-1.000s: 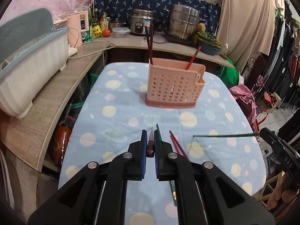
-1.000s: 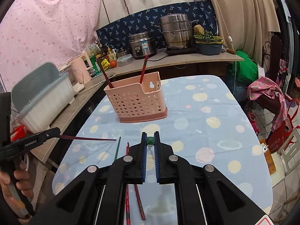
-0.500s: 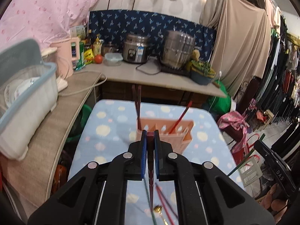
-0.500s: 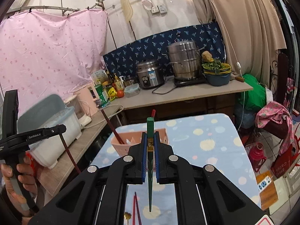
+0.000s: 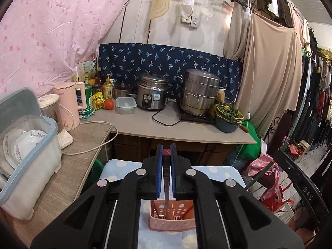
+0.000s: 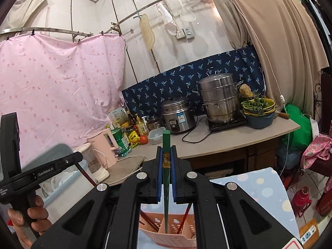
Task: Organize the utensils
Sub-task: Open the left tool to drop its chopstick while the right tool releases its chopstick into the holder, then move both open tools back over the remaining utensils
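Observation:
My left gripper (image 5: 165, 155) is shut on a dark red chopstick (image 5: 166, 184) that hangs point down over the pink perforated utensil holder (image 5: 172, 220). My right gripper (image 6: 166, 157) is shut on a green chopstick (image 6: 166, 186), point down in the same holder (image 6: 178, 236). Red chopsticks (image 6: 185, 217) stand in the holder. The left gripper also shows at the left of the right wrist view (image 6: 68, 164), with its dark red chopstick (image 6: 87, 176). The right gripper's body shows at the right of the left wrist view (image 5: 300, 188).
The holder stands on a table with a blue dotted cloth (image 5: 220, 172). Behind it runs a counter (image 5: 186, 128) with a rice cooker (image 5: 152, 93), a steamer pot (image 5: 200, 92), a pink kettle (image 5: 70, 101) and a dish box (image 5: 27, 151).
Both grippers have lifted their chopsticks off the table and turned them from flat to point down over the holder. The holder now sits low between the fingers in both views.

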Demonstrator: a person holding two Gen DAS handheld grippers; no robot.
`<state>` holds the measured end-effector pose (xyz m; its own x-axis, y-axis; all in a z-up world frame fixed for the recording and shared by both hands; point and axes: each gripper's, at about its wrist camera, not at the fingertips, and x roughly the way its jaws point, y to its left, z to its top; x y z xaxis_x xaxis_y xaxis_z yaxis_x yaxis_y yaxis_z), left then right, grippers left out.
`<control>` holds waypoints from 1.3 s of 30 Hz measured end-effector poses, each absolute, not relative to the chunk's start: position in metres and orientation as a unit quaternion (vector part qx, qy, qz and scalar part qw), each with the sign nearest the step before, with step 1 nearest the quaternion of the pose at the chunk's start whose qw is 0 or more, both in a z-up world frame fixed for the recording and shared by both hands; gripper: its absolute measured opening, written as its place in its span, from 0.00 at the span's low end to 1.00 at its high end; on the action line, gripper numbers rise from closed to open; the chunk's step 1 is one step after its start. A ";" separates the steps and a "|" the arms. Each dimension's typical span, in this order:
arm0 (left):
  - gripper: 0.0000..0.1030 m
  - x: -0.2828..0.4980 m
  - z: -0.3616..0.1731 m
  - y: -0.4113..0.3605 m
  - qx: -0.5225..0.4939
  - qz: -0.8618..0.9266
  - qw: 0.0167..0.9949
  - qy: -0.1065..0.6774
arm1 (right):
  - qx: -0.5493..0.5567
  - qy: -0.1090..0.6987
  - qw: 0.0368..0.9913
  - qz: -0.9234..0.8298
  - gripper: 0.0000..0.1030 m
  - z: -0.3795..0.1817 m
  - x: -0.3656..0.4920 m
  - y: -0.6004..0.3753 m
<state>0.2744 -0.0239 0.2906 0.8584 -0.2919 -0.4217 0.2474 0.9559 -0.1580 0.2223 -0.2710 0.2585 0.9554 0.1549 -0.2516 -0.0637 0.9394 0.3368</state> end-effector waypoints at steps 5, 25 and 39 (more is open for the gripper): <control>0.07 0.296 0.268 -0.031 -0.041 -0.138 0.960 0.242 | 0.159 0.172 0.971 0.057 0.07 0.228 0.255 -0.264; 0.15 0.327 0.189 -0.043 -0.021 -0.131 0.945 0.298 | 0.157 0.258 0.952 0.042 0.18 0.148 0.284 -0.250; 0.47 0.271 0.188 -0.023 -0.011 -0.121 0.951 0.285 | 0.165 0.250 0.953 0.050 0.44 0.158 0.202 -0.260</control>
<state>0.2712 -0.0228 0.1880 0.8083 -0.2370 -0.5390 0.2240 0.9704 -0.0909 0.2018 -0.2596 0.1583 0.8703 0.1772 -0.4595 -0.0124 0.9406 0.3393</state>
